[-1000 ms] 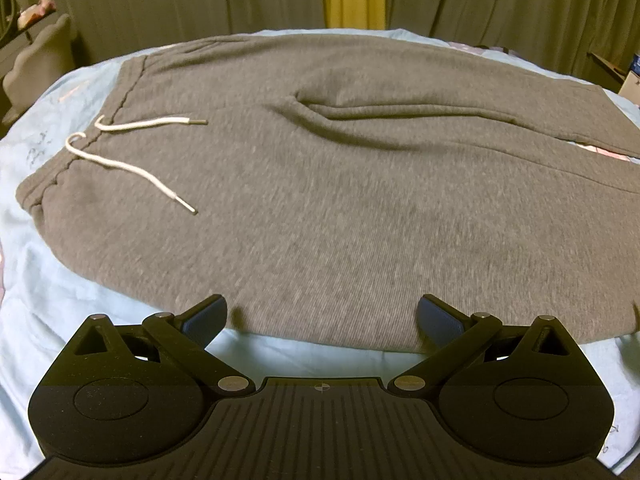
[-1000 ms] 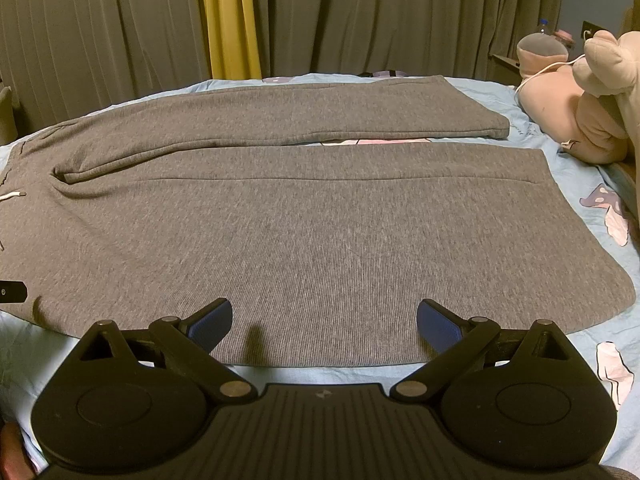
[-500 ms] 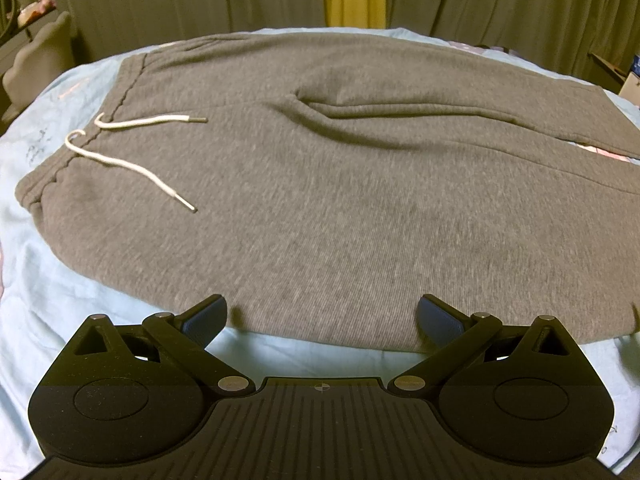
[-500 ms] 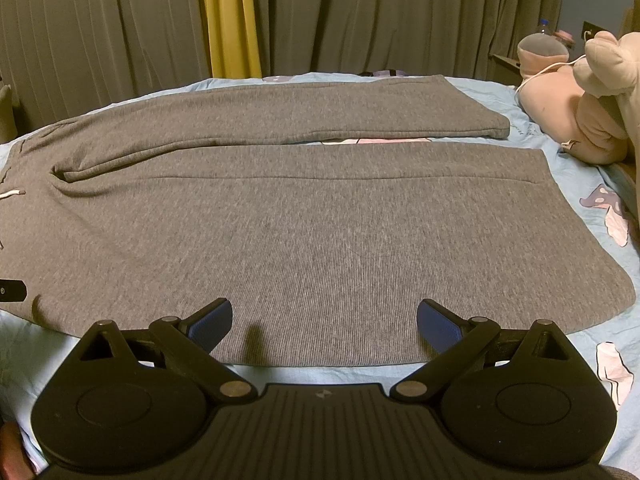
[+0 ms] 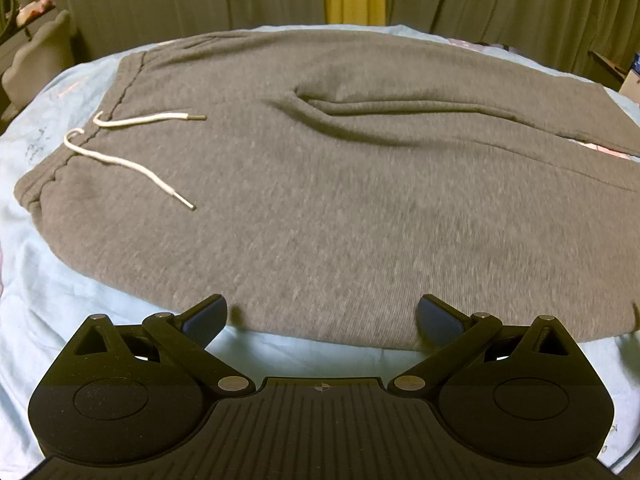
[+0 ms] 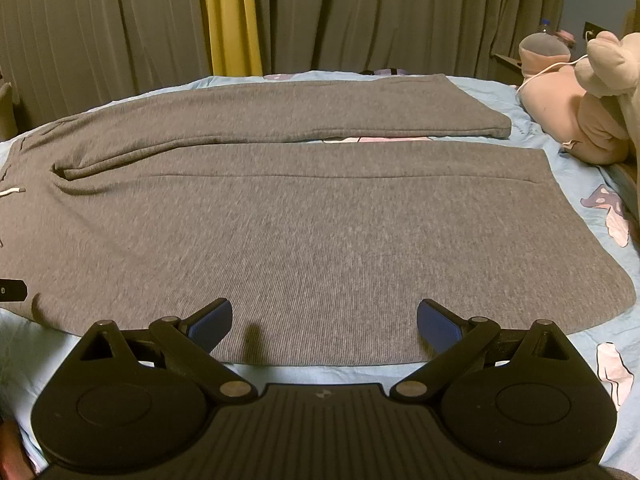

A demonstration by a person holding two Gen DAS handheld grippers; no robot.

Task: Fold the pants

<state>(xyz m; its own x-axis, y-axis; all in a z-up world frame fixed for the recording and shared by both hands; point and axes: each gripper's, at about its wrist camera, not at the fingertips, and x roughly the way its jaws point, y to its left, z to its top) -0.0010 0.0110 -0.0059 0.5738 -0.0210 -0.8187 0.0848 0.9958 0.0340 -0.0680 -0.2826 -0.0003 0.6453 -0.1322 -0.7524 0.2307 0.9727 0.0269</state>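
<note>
Both tongs hover wide open and empty at the near hem of grey pants (image 6: 304, 232) spread flat on a bed (image 5: 48, 288), with no fold yet made and, by the look of it, the whole job ahead. The left tongs (image 5: 322, 316) sit at the hip end, fingertips just over the cloth's near edge; the right tongs (image 6: 324, 320) sit along the near leg, pads above its lower edge. Just ahead of the left tongs, the white drawstring (image 5: 132, 160) lies loose on the cloth, to the left by the waistband (image 5: 44, 184). Beyond the right tongs the near leg lies smooth; past it a narrow strip of sheet shows, then the far leg (image 6: 280, 116). Open sheet rims the pants on the near side and left. Plush toys (image 6: 580, 120) crowd the far right, curtains (image 6: 360, 16) close the back.
</note>
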